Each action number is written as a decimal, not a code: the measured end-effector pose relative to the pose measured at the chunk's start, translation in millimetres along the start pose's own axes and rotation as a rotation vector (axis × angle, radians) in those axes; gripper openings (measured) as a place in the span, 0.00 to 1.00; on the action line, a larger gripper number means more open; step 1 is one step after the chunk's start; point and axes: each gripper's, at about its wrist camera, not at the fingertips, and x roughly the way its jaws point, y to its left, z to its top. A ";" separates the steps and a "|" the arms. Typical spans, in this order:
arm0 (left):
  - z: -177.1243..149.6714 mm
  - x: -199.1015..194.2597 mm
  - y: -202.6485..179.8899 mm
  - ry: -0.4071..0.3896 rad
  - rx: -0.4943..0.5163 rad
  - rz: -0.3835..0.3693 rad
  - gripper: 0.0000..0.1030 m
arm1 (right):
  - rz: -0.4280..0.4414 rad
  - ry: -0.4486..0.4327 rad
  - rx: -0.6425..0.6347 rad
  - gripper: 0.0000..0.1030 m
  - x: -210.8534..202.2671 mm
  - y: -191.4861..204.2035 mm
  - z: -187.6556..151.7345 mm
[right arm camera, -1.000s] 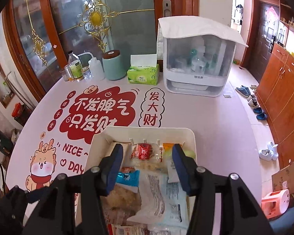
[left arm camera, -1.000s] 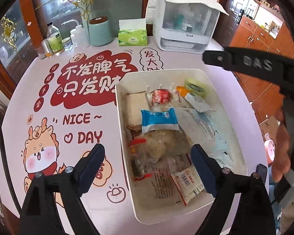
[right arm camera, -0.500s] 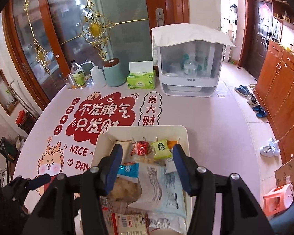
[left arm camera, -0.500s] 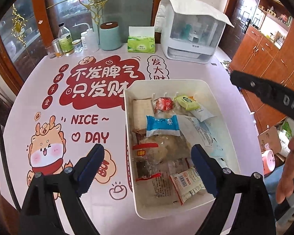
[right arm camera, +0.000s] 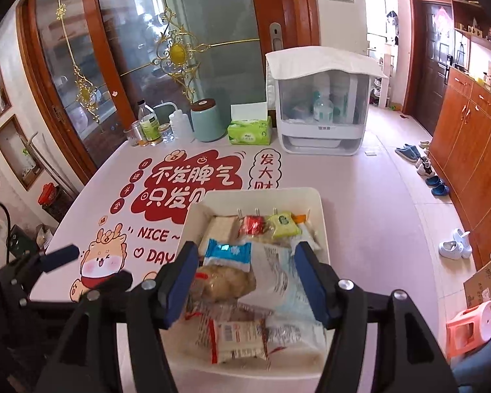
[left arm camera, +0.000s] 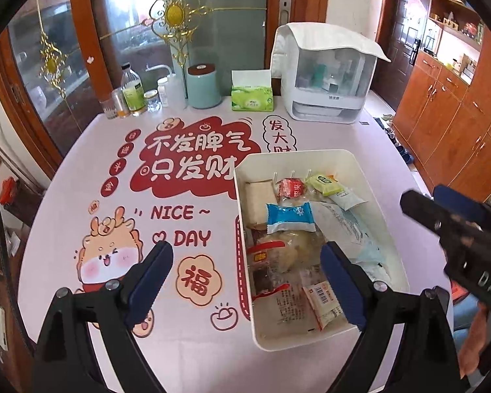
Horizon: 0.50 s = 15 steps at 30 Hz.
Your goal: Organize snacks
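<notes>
A white bin (left arm camera: 243,262) (right arm camera: 320,203) on the pink printed tablecloth holds several snack packets. Among them are a blue packet (left arm camera: 289,217) (right arm camera: 227,252), a green packet (left arm camera: 325,183) (right arm camera: 283,226) and a red packet (left arm camera: 291,190) (right arm camera: 252,224) at the far end. My left gripper (left arm camera: 245,255) hangs open over the bin's left wall, holding nothing. My right gripper (right arm camera: 247,252) hovers above the bin's near half. Its jaws are opening, and nothing is pinched between them. It also shows at the right edge of the left wrist view.
Along the table's far edge stand bottles (left arm camera: 132,93), a teal canister (left arm camera: 203,86), a green tissue box (left arm camera: 252,96) and a white covered rack (left arm camera: 327,85). Wooden cabinets (right arm camera: 474,131) line the right. Shoes and a pink stool (right arm camera: 471,327) are on the floor.
The green packet, a blur by the right gripper a second ago, now lies at the bin's far end. Both grippers drew back and up from the bin, and the right jaws widened.
</notes>
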 end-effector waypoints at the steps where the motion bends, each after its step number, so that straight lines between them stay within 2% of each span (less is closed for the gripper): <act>1: -2.4 -3.2 0.3 -0.007 0.010 0.005 0.88 | 0.000 0.001 0.005 0.61 -1.9 1.5 -5.4; 15: -39.0 -25.6 28.7 -0.027 0.021 0.060 0.92 | -0.014 0.052 0.063 0.62 -11.8 18.9 -60.9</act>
